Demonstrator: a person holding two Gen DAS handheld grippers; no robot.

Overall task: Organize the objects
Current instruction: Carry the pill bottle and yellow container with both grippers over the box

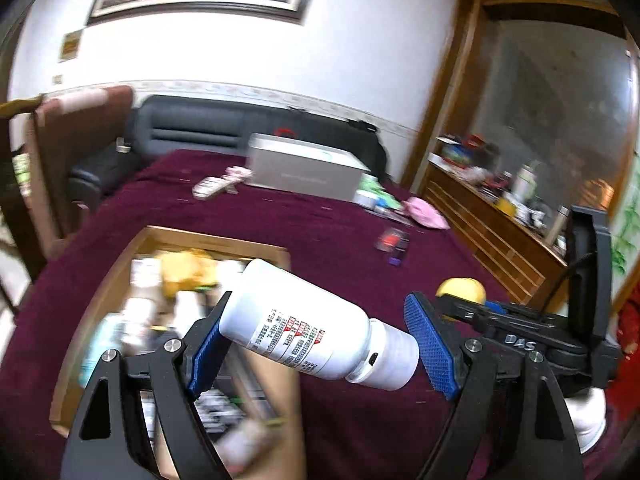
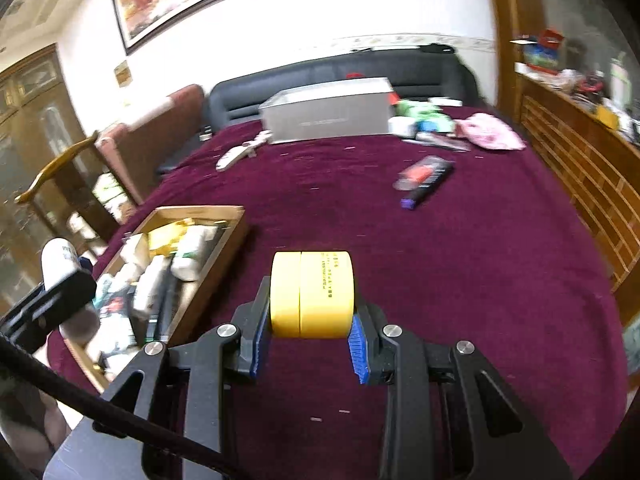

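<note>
Tongs: left tongs clamp a smooth, slippery white bottle lengthwise; right tongs squeeze a rigid yellow jar.

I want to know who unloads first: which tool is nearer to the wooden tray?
Left. The left tool holds the white bottle beside the wooden tray; the right tool with the yellow jar is further right.

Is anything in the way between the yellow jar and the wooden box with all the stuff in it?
Nothing visible blocks it. The yellow jar sits clamped in the right gripper, and only bare purple cloth lies between it and the wooden tray, which already looks crowded.
</note>
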